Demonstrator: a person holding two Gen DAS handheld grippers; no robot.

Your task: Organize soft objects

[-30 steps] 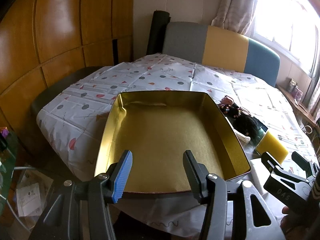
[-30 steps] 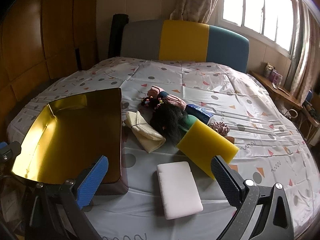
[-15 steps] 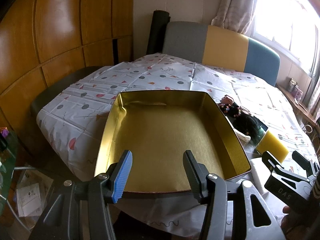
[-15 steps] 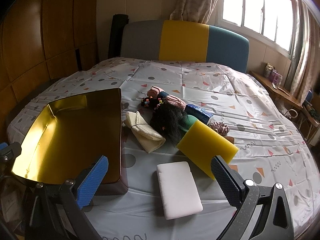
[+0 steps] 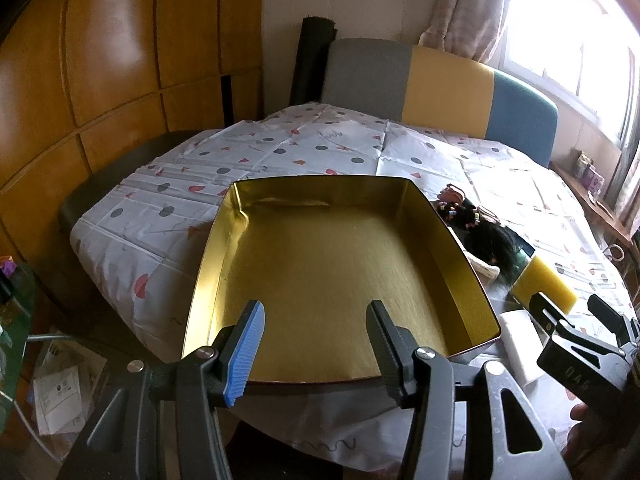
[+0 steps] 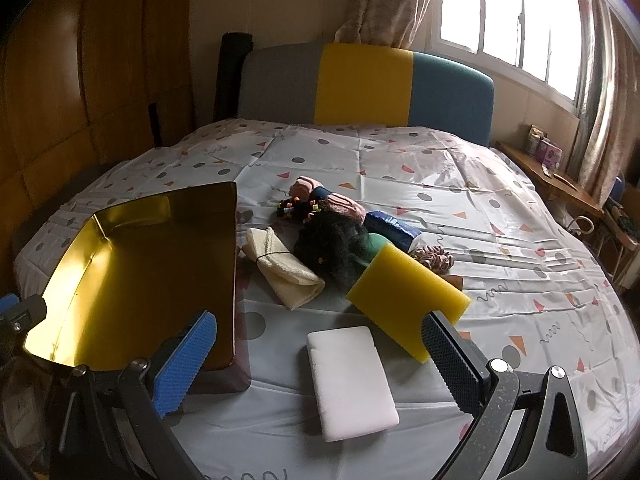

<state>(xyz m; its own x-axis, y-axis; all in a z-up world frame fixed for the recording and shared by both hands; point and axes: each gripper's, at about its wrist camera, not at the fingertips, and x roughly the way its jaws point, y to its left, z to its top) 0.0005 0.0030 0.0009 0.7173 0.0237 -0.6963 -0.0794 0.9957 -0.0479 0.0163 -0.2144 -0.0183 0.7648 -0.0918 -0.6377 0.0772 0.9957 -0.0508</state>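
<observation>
A table under a white patterned cloth (image 6: 400, 168) is filling both views, its near edge cut off by the frame bottoms. On its left part a gold tin tray (image 5: 340, 264) is sitting empty; from the right wrist view its outer right wall is blocking part of the inside. The left gripper (image 5: 316, 344) is hovering at the tray's near rim, its fingers standing apart with nothing between them. The right gripper (image 6: 320, 364) is hanging over the cloth beside the tray, fingers spread wide and empty.

The soft things are lying in a cluster to the right of the tray. A yellow sponge (image 6: 408, 300) is leaning tilted, its lower corner hiding behind the right finger. A white sponge (image 6: 352, 376) is lying flat between the right gripper's fingers, just below them. A black fuzzy bundle (image 6: 332, 244) is sitting in the middle of the pile, too dark to make out. A cream cloth roll (image 6: 284, 268) is lying tied beside the tray. Pink pieces (image 6: 344, 204), a blue packet (image 6: 392, 228) and a striped item (image 6: 432, 258) are peeking out behind, partly covered.
</observation>
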